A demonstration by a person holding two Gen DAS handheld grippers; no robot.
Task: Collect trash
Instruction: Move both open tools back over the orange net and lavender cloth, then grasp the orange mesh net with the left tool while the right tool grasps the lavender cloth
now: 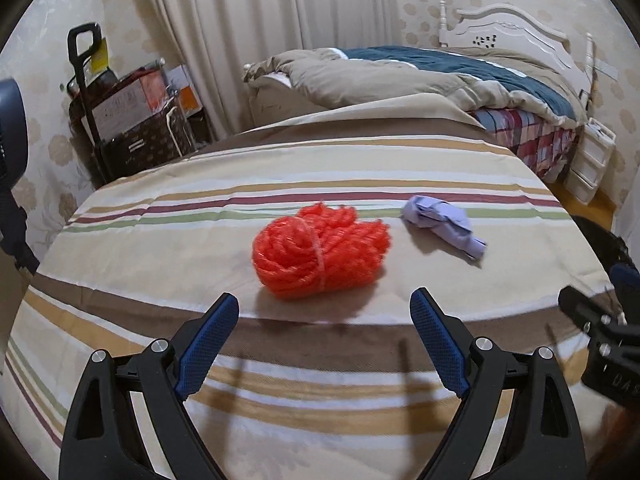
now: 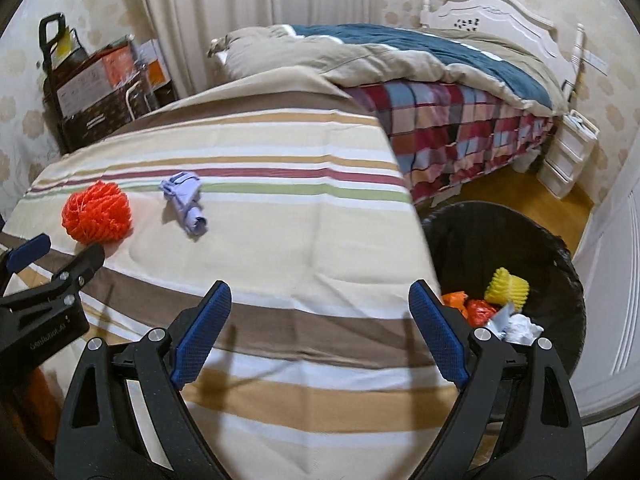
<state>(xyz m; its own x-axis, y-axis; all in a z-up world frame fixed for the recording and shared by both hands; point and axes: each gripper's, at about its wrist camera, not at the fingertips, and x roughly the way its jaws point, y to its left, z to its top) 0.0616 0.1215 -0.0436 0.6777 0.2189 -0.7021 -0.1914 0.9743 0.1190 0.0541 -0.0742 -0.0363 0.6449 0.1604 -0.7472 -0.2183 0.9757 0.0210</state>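
While both claws, the left gripper (image 1: 324,320) and right gripper (image 2: 320,308), hang spread wide and empty, the orange mesh bundle (image 1: 320,256) sits on the striped bedspread (image 1: 160,280), lilac paper wad (image 1: 444,226) just beside it.

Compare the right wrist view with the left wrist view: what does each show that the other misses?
Only the right wrist view shows the black trash bin beside the striped surface, with yellow, orange and white scraps inside. Only the left wrist view shows the orange mesh bundle straight ahead of the open left hand-held gripper. Both show the bundle, the crumpled purple paper, the striped cloth and the bed behind.
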